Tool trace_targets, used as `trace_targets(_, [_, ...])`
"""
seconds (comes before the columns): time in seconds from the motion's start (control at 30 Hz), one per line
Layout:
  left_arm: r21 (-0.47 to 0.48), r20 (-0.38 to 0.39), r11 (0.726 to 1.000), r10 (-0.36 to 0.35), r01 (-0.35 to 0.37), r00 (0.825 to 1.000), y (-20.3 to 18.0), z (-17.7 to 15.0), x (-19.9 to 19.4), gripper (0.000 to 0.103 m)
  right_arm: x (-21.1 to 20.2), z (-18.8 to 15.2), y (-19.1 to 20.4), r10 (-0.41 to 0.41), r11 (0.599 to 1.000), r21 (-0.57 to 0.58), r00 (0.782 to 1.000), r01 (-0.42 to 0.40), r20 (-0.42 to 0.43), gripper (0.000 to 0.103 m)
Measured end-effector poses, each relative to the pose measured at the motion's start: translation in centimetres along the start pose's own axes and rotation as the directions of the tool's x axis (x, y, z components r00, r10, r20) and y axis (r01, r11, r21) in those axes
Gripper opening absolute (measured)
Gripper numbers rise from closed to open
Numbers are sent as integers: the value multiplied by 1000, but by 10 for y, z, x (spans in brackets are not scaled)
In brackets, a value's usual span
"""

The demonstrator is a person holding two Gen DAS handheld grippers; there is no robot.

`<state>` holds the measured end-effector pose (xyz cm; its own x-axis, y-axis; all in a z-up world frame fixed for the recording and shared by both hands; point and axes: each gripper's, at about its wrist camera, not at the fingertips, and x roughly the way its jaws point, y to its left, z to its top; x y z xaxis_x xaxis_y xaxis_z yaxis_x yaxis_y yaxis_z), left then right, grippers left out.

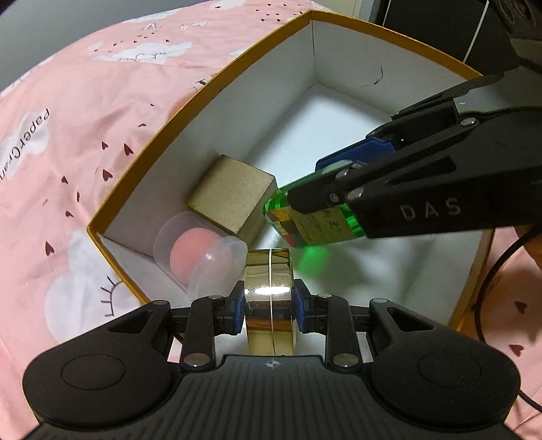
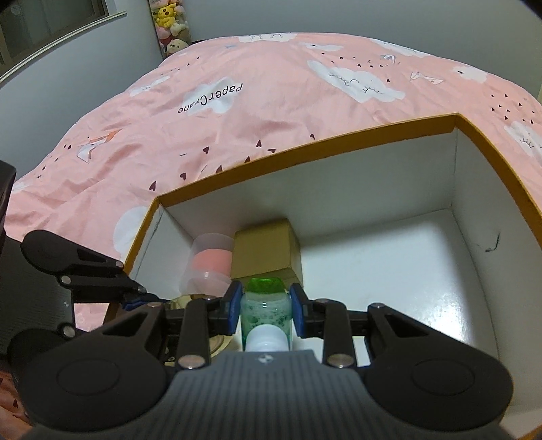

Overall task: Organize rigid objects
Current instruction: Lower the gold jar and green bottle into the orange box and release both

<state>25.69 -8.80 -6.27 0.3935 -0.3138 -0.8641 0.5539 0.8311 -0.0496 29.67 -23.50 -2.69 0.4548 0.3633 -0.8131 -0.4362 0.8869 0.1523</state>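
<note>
My left gripper (image 1: 269, 306) is shut on a shiny gold round tin (image 1: 269, 294), held on edge just inside the near end of an open white box with a gold rim (image 1: 203, 88). My right gripper (image 2: 266, 306) is shut on a green bottle (image 2: 266, 311) with a white cap, held low in the box; it also shows in the left wrist view (image 1: 315, 225), where the right gripper (image 1: 305, 189) reaches in from the right. A gold cube (image 1: 233, 194) and a clear jar holding a pink puff (image 1: 196, 257) lie in the box's left corner, close ahead of both grippers.
The box sits on a pink bedsheet (image 2: 237, 118) with cloud prints. The box's right half shows bare white floor (image 2: 389, 270). Plush toys (image 2: 171, 23) stand by the far wall. A black cable (image 1: 491, 277) runs at the right of the box.
</note>
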Motion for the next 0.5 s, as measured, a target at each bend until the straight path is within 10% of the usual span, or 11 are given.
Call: trace_targets(0.5, [232,97,956,161,-179,982,-12,-1,5,49,12,1,1,7,1000,31,999,-6,-41,30])
